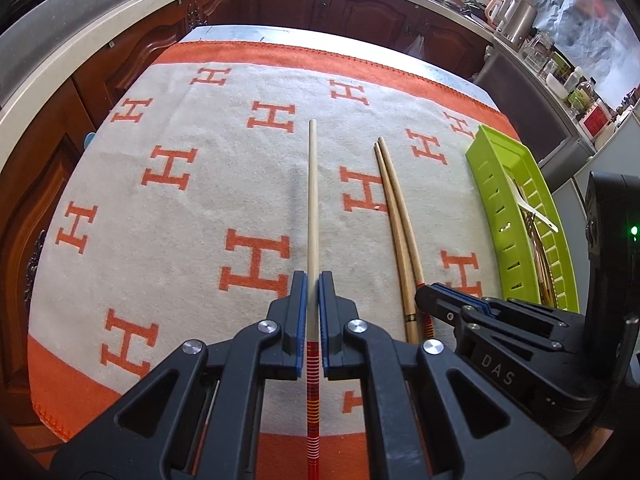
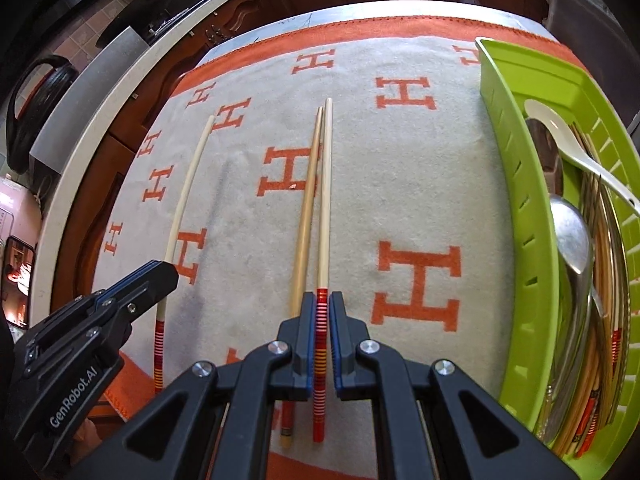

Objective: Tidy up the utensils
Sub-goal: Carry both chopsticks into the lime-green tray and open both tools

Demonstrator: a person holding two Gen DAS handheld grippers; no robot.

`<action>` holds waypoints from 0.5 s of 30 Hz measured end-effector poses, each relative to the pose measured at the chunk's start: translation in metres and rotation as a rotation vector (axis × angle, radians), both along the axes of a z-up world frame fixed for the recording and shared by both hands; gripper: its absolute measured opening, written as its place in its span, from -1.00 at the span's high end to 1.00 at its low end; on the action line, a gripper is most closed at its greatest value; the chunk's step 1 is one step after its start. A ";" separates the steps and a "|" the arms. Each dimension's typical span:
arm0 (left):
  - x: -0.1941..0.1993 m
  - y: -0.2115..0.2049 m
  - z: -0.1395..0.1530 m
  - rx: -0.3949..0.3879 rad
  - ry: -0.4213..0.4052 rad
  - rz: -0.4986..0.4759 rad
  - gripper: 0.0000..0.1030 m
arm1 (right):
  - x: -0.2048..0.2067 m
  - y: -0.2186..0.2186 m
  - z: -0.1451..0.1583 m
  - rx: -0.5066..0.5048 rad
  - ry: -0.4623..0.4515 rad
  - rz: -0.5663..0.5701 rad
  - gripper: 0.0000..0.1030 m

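The left gripper [image 1: 313,280] is clamping a pale chopstick [image 1: 313,200] between narrow jaws, gripping it where the plain wood meets its red-and-yellow banded end. The long axis of this chopstick is running straight along the fingers, with the plain tip pointing toward the far edge of the table [image 1: 240,34] and the banded end toward the near edge.

The right gripper [image 2: 322,300] is closed on a second chopstick [image 2: 325,200] at the top of its banded section. That piece is pointing the same way: plain tip to the far edge, banded end to the near edge.

A third, darker chopstick [image 2: 306,208] is lying just to the left of the held one, nearly parallel, the two tips converging. Whether it is resting on the cloth or touching the held piece cannot be told from these views.

An orange-bordered cloth [image 2: 420,184] with an H pattern is covering the table. Along the right edge of the table a green slotted tray [image 2: 520,200] is standing, holding a white spoon [image 2: 576,152], a metal spoon [image 2: 572,240] and further chopsticks, all aligned lengthwise with the tray.
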State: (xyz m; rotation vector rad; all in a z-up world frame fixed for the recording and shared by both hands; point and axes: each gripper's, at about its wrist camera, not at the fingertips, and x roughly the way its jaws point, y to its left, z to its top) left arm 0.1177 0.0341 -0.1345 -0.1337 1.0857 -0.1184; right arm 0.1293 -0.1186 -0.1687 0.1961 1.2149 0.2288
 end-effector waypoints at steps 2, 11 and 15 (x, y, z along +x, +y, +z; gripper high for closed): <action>0.002 0.002 -0.002 -0.003 0.004 0.004 0.93 | 0.002 0.005 0.000 -0.032 -0.013 0.005 0.87; 0.005 0.006 -0.006 -0.007 0.020 0.005 0.93 | 0.007 0.010 -0.001 -0.053 -0.042 -0.001 0.89; 0.003 0.004 -0.005 -0.007 0.022 -0.002 0.93 | 0.007 0.005 0.000 -0.029 -0.038 -0.009 0.90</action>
